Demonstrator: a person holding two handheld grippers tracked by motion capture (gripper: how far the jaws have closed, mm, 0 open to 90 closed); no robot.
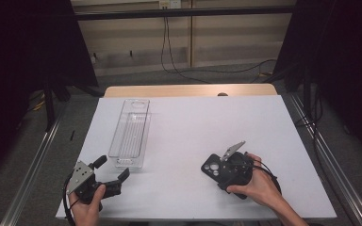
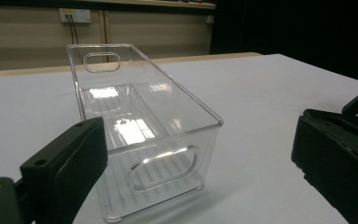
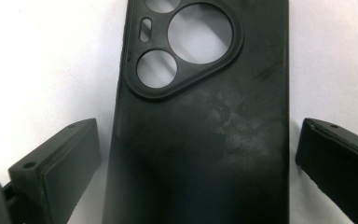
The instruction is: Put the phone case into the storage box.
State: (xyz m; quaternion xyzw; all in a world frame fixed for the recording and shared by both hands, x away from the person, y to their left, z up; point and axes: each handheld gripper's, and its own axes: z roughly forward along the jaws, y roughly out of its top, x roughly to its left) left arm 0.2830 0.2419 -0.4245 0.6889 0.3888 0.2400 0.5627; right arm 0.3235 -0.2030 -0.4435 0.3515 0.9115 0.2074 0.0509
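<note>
While it lies flat on the white table top [image 1: 184, 141], back side up with its camera cut-outs showing, the black phone case [image 3: 200, 135] sits between the jaws of the right gripper [image 1: 226, 170], which stand wide apart on either side of it with a gap on each side, gripping nothing. In the high view the case [image 1: 212, 165] is at the near right of the table, its far end poking out from under the gripper. Well apart to the left stands a clear plastic bin [image 1: 131, 134], long and narrow with oval handle holes in its ends. The left gripper [image 1: 111, 172] hovers just before the bin's near end, jaws wide open and empty. Beyond the table's wooden far edge [image 1: 188, 90] lie grey floor, trailing cables and pale wall panels.
</note>
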